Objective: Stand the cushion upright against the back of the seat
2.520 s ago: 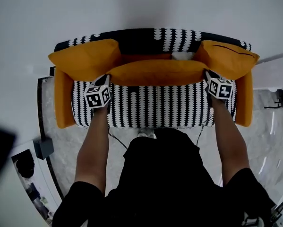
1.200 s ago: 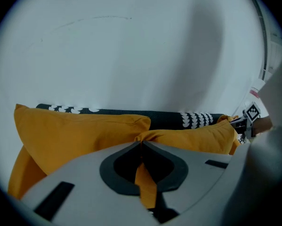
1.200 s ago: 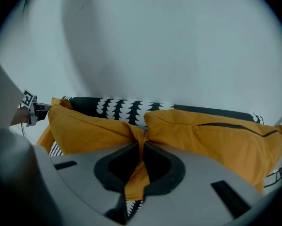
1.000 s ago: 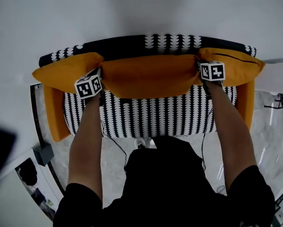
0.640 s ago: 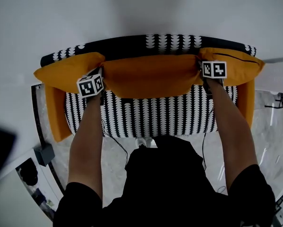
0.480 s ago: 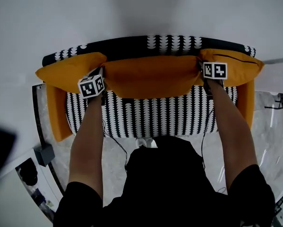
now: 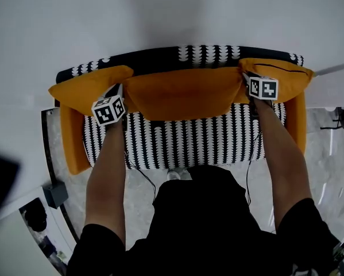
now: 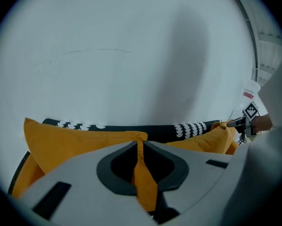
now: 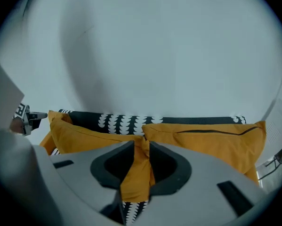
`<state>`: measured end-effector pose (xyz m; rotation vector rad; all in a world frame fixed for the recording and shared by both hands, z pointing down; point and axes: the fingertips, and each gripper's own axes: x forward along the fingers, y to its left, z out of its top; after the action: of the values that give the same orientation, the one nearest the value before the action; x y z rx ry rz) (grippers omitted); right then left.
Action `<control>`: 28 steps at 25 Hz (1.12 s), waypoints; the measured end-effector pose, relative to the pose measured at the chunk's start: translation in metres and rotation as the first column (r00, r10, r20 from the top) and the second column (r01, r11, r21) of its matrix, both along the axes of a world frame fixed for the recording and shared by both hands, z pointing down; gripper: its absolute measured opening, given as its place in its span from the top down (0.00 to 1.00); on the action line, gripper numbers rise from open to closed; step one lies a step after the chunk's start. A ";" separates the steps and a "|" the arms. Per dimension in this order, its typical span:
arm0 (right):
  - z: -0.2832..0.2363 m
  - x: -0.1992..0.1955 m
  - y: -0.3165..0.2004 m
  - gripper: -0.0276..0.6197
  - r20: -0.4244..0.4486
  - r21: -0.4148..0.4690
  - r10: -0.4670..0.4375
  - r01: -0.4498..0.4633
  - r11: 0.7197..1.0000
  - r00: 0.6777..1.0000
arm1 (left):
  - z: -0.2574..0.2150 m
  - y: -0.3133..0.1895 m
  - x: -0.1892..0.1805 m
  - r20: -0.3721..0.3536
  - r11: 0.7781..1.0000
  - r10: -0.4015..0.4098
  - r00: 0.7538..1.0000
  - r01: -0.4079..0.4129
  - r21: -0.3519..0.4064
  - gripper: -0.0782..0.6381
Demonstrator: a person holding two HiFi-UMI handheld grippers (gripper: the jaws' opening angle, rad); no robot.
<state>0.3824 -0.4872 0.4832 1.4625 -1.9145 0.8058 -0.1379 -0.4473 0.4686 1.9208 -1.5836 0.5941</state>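
The middle orange cushion (image 7: 183, 94) stands on the black-and-white patterned seat (image 7: 183, 140) and leans on the backrest (image 7: 206, 53). My left gripper (image 7: 121, 89) is at its upper left corner. In the left gripper view this gripper (image 8: 139, 145) is shut on a thin fold of the cushion's (image 8: 84, 142) fabric. My right gripper (image 7: 244, 78) is at the upper right corner. Its jaws have just been opening, and in the right gripper view this gripper (image 9: 141, 145) stands open with a bunched corner of the cushion (image 9: 84, 131) loosely between them.
Two more orange cushions flank the middle one, at the left (image 7: 85, 88) and right (image 7: 281, 73). Orange armrests (image 7: 74, 145) close the sofa's ends. A white wall rises right behind it. A grey box (image 7: 55, 193) sits on the floor at the left.
The cushion went from lying low across the seat to standing against the backrest. Over the last second both grippers rose slightly at its top corners.
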 end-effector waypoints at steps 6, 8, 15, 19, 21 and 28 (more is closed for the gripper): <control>-0.035 -0.017 0.031 0.81 0.042 0.077 -0.011 0.007 0.997 0.999 | -0.030 0.032 0.009 -0.028 0.998 0.029 0.999 -0.028 0.048 0.85; -0.049 -0.029 0.049 0.86 0.086 0.107 -0.023 0.014 0.994 0.996 | -0.040 0.049 0.017 -0.081 0.998 0.051 0.995 -0.047 0.049 0.85; -0.121 -0.094 0.138 0.90 0.209 0.237 -0.177 0.126 0.963 0.962 | -0.090 0.128 0.043 -0.188 0.983 0.158 0.969 -0.136 0.126 0.87; -0.171 -0.125 0.193 0.90 0.268 0.307 -0.225 0.138 0.942 0.937 | -0.121 0.173 0.059 -0.235 0.971 0.209 0.949 -0.173 0.164 0.87; -0.193 -0.143 0.227 0.90 0.307 0.335 -0.268 0.160 0.928 0.913 | -0.132 0.198 0.070 -0.228 0.964 0.242 0.943 -0.207 0.166 0.87; -0.233 -0.194 0.333 0.90 0.311 0.428 -0.357 0.206 0.880 0.881 | -0.179 0.277 0.108 -0.216 0.919 0.354 0.910 -0.296 0.260 0.87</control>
<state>0.1879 -0.1541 0.2499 1.2409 -2.6381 0.6295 -0.0295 -0.1706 0.2900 2.3506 -1.2118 0.2845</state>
